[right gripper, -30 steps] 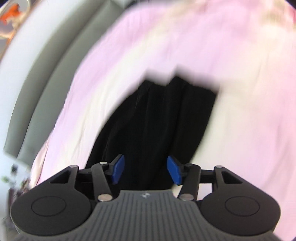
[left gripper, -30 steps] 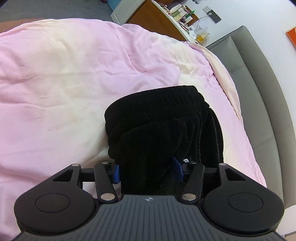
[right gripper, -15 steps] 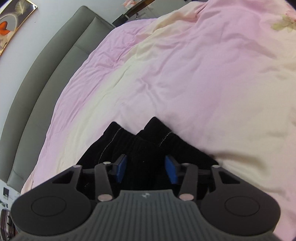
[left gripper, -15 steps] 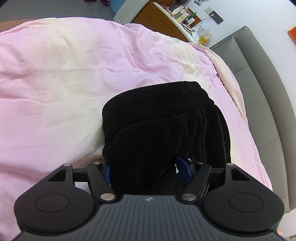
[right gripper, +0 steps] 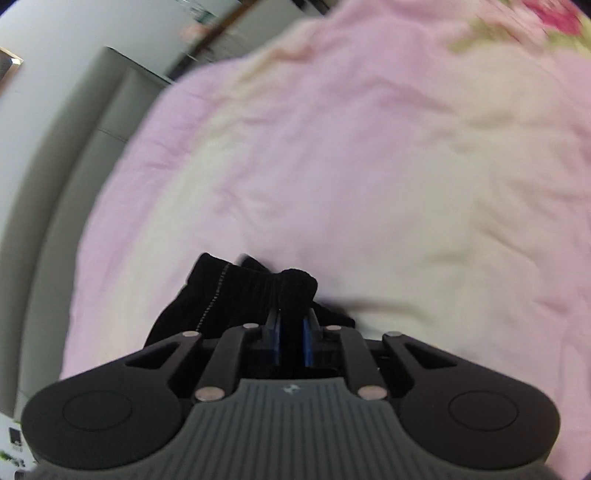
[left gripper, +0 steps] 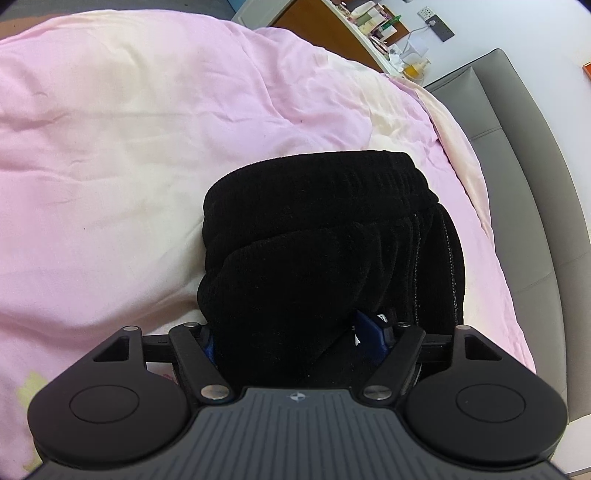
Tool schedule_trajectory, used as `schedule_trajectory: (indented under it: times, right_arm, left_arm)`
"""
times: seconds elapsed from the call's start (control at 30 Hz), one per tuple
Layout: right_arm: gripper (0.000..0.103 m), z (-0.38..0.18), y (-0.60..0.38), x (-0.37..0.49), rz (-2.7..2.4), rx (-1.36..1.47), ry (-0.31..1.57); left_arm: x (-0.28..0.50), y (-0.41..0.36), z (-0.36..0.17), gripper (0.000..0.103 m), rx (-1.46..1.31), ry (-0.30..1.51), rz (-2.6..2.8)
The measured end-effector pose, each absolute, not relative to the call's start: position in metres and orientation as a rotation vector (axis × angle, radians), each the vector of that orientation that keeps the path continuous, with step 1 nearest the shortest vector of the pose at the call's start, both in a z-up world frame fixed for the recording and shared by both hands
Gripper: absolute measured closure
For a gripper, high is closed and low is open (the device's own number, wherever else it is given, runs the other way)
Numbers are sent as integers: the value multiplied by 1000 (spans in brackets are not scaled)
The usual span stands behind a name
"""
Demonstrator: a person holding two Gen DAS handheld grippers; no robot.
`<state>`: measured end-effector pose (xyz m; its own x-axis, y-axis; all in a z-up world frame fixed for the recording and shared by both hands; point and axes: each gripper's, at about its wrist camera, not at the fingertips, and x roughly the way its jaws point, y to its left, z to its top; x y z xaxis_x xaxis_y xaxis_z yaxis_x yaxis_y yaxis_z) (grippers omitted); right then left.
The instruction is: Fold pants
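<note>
Black pants (left gripper: 325,236) bunched on the pink-and-cream duvet (left gripper: 110,147), lower centre of both wrist views. My left gripper (left gripper: 291,339) is spreading wide, jaws opening, cloth between the blue pads, grip unclear. My right gripper (right gripper: 291,332) is pinched tight on a pants fold (right gripper: 295,291). Grey headboard (left gripper: 535,206) at frame edge.

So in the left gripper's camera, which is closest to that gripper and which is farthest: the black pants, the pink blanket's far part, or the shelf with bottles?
1. Black pants: between the opening fingers of the left gripper.
2. Pink blanket: its far part spreads beyond the pants.
3. Shelf with bottles: top right, past the bed.
</note>
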<state>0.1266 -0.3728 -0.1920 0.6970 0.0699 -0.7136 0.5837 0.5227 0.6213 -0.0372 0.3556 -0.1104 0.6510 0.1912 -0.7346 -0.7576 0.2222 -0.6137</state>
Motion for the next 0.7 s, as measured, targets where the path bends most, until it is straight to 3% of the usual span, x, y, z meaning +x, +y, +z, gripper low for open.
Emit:
schedule_trajectory:
  times: [0.1,0.17,0.2,0.27,0.33,0.43,0.57,0.7]
  right_arm:
    - [92,-176,-370,126,-328,961,715]
    - [68,-152,-356,125,-431,792,696]
    - [65,-138,-342,124,-509,648,681]
    - [65,-111,-310,123,-467,450,604]
    - [65,-96,-281,122,-247,472,592]
    - [65,-101,-210,135,142,535,749]
    - [65,-110,-54,133,530,233,896]
    - [67,-130,62,137,703,120,1095]
  left_arm:
    - [-39,357,-111,22,-1200,579,702]
    - [-38,357,-110,22,-1195,580,702]
    - [-37,356,-110,22,-1191,581,703]
    - [-37,356,-111,22,-1205,580,704]
    - [-37,356,-113,23,-1227,579,697]
    - [-37,357,-114,23,-1230,585,697]
    - [-38,359,-117,23,-1250,585,684]
    - [-37,361,-121,23,-1256,591,673]
